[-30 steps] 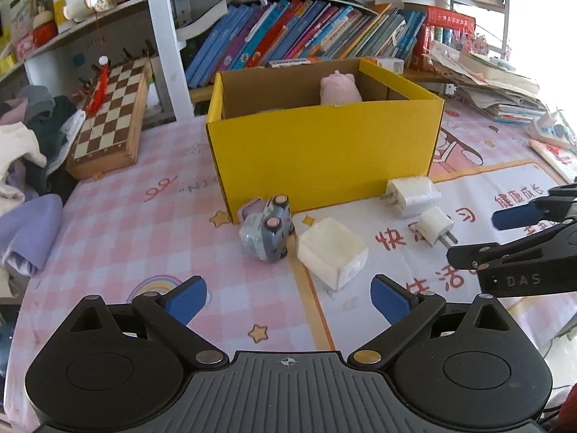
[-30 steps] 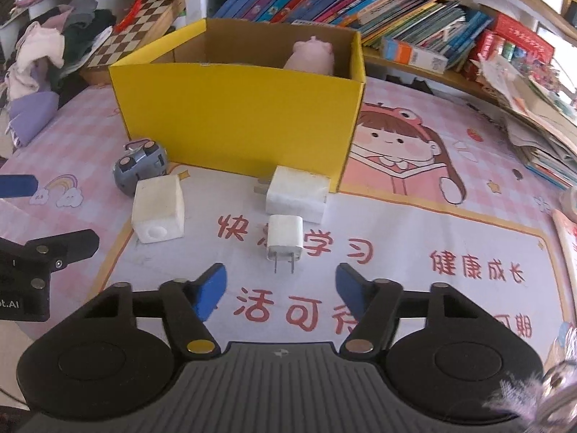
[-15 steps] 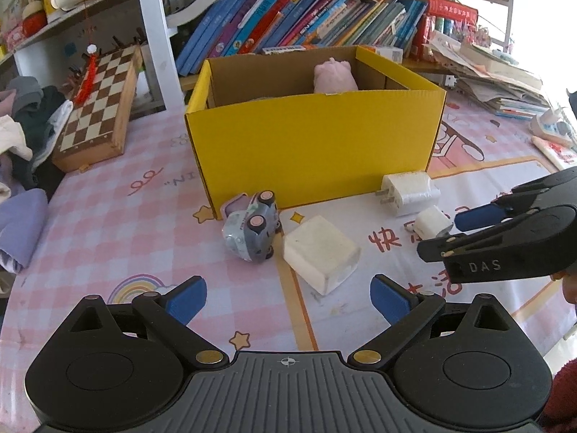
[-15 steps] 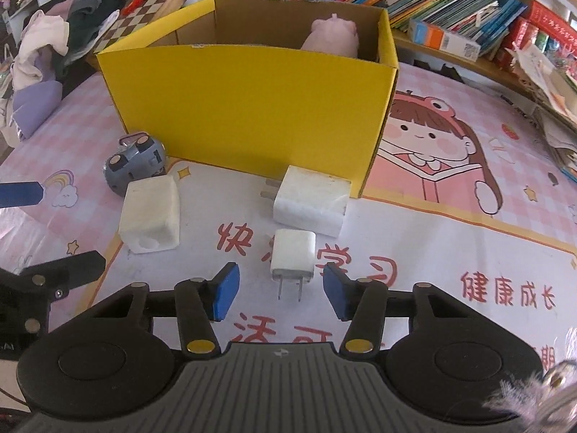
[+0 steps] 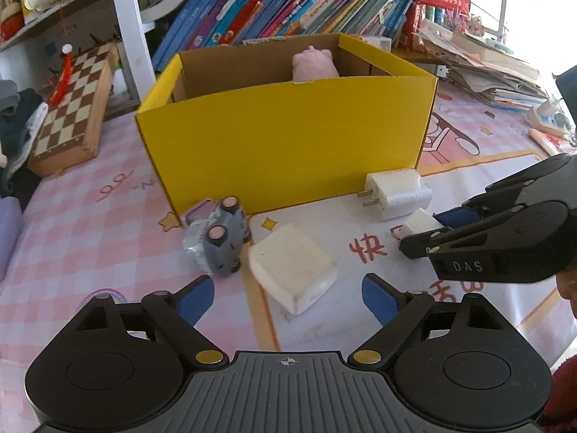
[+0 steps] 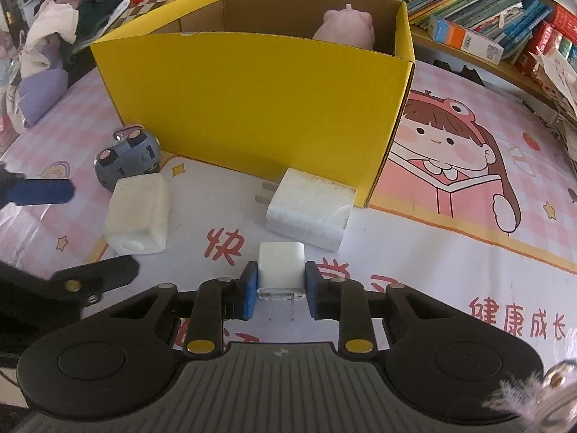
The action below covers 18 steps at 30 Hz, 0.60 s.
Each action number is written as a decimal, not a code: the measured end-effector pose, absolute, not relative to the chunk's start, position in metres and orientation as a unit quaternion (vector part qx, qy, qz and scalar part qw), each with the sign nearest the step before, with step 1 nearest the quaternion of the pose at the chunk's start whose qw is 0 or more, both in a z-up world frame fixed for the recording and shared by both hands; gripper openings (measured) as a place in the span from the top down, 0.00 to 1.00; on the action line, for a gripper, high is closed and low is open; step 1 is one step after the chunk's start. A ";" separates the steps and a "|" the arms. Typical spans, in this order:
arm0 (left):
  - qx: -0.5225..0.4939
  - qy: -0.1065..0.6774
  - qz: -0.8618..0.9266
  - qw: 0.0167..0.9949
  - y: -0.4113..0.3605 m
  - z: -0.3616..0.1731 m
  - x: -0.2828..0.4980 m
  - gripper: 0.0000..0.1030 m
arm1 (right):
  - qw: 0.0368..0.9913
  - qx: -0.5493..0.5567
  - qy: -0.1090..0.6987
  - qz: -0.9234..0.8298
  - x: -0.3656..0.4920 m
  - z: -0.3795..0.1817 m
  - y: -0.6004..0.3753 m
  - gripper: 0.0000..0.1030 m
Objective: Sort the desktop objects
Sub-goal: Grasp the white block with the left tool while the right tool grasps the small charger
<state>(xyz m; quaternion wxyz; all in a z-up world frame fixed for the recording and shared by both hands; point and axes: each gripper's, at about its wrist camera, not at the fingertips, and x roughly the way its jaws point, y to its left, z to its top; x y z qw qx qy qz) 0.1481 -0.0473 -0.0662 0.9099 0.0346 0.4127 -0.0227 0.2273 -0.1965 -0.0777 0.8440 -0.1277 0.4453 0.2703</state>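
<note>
My right gripper (image 6: pixel 280 294) is shut on a small white charger plug (image 6: pixel 281 270) on the printed mat; it also shows in the left wrist view (image 5: pixel 418 224). A larger white charger (image 6: pixel 310 213) lies just beyond it, against the yellow cardboard box (image 6: pixel 252 108). A pink plush toy (image 6: pixel 346 25) sits inside the box. A white block (image 6: pixel 139 214) and a grey toy car (image 6: pixel 126 157) lie to the left. My left gripper (image 5: pixel 286 299) is open and empty, just short of the white block (image 5: pixel 292 267) and the toy car (image 5: pixel 220 240).
A chessboard box (image 5: pixel 72 108) and a heap of clothes (image 6: pixel 54 43) lie at the far left. Shelves of books (image 5: pixel 288 11) stand behind the box. Stacked papers (image 5: pixel 487 68) sit at the far right.
My right gripper moved forward around the small plug and closed on it. My left gripper moved closer to the block and the toy car, still open.
</note>
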 end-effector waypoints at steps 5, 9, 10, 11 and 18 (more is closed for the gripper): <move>0.027 0.421 -0.024 0.907 -0.052 -0.072 0.157 0.13 | 0.841 -0.139 0.440 0.283 0.227 -0.078 -0.198 0.76; 0.017 0.428 -0.015 0.904 -0.052 -0.077 0.164 0.17 | 0.840 -0.144 0.436 0.290 0.227 -0.078 -0.199 0.76; 0.013 0.431 -0.012 0.902 -0.052 -0.079 0.166 0.19 | 0.839 -0.146 0.435 0.291 0.227 -0.078 -0.200 0.76; 0.009 0.434 -0.009 0.901 -0.052 -0.081 0.169 0.20 | 0.839 -0.148 0.434 0.293 0.227 -0.078 -0.200 0.76; 0.002 0.442 0.011 0.897 -0.054 -0.089 0.177 0.35 | 0.837 -0.163 0.429 0.298 0.225 -0.079 -0.203 0.76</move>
